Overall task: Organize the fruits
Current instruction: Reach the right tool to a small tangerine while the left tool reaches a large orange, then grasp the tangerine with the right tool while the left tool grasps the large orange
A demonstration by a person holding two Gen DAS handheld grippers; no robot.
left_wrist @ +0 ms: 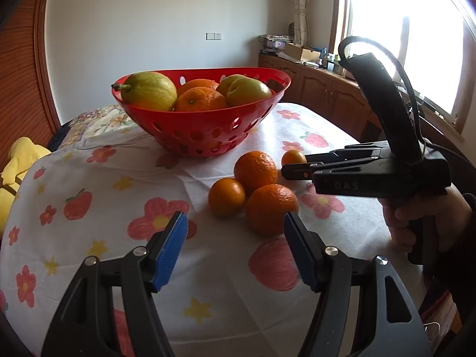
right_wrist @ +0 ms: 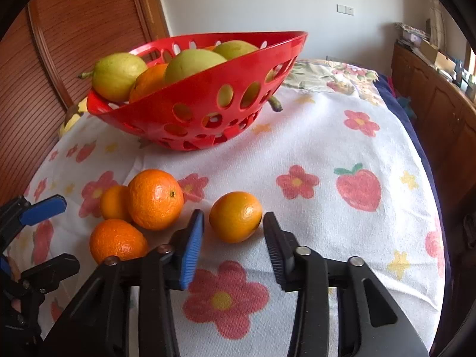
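The red basket already holds several fruits near the bench's far edge, four oranges wait outside, the right tool clamps the lone orange, the left tool gapes half-open, empty.

Plain white wall with one switch plate. Slatted wooden door to one side. Low wooden cabinets run beneath a bright window (strongly overexposed); pale curtain hangs beside it. Cabinet top cluttered with boxes.
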